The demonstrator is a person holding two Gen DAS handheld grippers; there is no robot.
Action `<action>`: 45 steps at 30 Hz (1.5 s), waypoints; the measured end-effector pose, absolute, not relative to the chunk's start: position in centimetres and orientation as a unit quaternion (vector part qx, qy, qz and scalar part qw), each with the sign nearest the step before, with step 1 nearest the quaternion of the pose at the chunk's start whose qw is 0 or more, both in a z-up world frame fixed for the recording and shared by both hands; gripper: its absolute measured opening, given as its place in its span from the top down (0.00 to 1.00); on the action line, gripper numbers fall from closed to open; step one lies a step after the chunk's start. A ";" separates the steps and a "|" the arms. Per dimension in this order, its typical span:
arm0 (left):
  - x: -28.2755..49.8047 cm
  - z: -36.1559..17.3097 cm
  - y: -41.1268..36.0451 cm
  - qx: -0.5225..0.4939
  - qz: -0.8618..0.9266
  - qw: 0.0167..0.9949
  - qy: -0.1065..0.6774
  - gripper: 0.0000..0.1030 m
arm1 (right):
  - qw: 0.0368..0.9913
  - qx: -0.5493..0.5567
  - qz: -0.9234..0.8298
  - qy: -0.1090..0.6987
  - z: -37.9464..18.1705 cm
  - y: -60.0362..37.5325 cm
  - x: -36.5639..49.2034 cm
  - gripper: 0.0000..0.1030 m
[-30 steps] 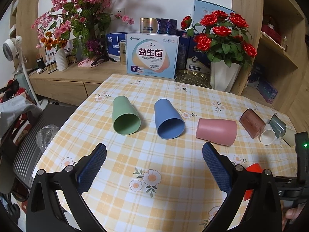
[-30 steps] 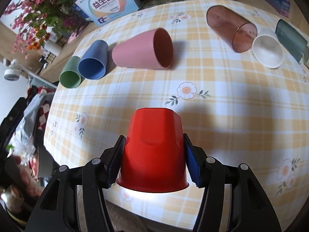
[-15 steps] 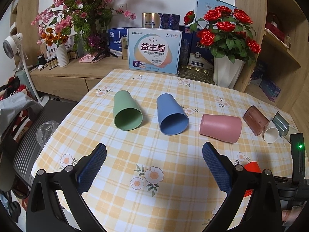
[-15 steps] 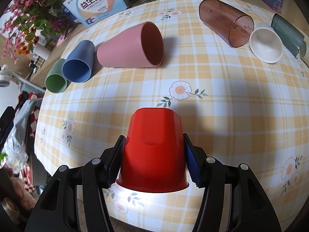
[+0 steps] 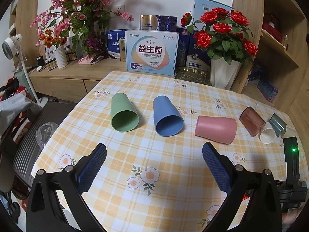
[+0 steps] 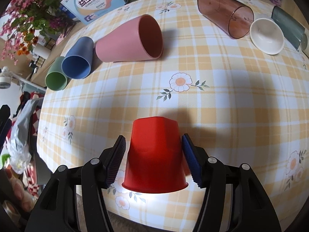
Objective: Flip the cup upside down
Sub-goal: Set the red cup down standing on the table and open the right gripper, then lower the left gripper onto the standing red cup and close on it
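Note:
A red cup (image 6: 155, 154) stands upside down, rim down, near the table's front edge in the right wrist view. My right gripper (image 6: 153, 154) straddles it with its jaws a little apart from the cup's sides, a small gap showing on each side. My left gripper (image 5: 154, 160) is wide open and empty above the checked tablecloth (image 5: 154, 154). The red cup does not show in the left wrist view.
Green (image 5: 123, 116), blue (image 5: 167, 118) and pink (image 5: 216, 128) cups lie on their sides mid-table. A brown tumbler (image 5: 251, 120), white cup (image 5: 267, 135) and grey cup (image 5: 277, 124) lie at the right. Boxes and a rose vase (image 5: 224, 75) stand behind.
My right gripper's jaws have opened slightly off the red cup, which now rests upside down on the table. My left gripper pulled back a little; the table looks farther away.

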State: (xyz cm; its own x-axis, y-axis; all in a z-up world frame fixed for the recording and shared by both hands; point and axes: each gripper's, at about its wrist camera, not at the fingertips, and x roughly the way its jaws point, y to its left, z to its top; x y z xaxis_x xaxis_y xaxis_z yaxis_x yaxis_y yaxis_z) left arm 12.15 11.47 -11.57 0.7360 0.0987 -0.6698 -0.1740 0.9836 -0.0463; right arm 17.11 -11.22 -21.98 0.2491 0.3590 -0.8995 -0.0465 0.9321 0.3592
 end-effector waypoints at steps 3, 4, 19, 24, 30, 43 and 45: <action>12.0 -11.3 11.3 -0.052 0.070 0.931 0.354 0.06 | 0.782 0.138 0.131 0.593 -21.3 -11.7 17.1 0.37; 11.9 -11.2 11.2 -0.051 0.069 0.932 0.353 0.06 | 0.783 0.141 0.135 0.591 -21.0 -11.9 17.1 0.36; 10.7 -9.6 8.6 -0.059 0.028 0.933 0.354 0.06 | 0.860 0.058 0.149 0.485 -13.5 -17.3 14.2 0.14; 10.4 -8.6 6.4 -0.054 0.002 0.936 0.348 0.06 | 0.881 0.055 0.119 0.454 -12.0 -22.1 12.9 0.14; 10.2 -8.0 3.7 -0.047 -0.027 0.937 0.345 0.06 | 0.904 0.033 0.084 0.418 -11.0 -26.1 11.4 0.14; 11.1 -8.3 -1.7 -0.031 -0.077 0.930 0.357 0.06 | 0.941 0.030 0.060 0.331 -8.9 -28.0 8.8 0.13; 11.4 -8.6 -2.4 -0.027 -0.085 0.928 0.363 0.06 | 0.943 0.037 0.052 0.326 -9.0 -28.0 8.4 0.13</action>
State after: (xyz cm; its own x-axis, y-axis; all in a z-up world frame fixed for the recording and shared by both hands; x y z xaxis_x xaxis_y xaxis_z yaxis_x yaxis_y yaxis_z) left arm 11.45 -2.43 -8.64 0.7220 -0.1771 -0.6689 0.1384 0.9841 -0.1112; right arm 8.37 -27.99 -9.00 0.7815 0.1230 -0.6117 -0.0741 0.9917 0.1047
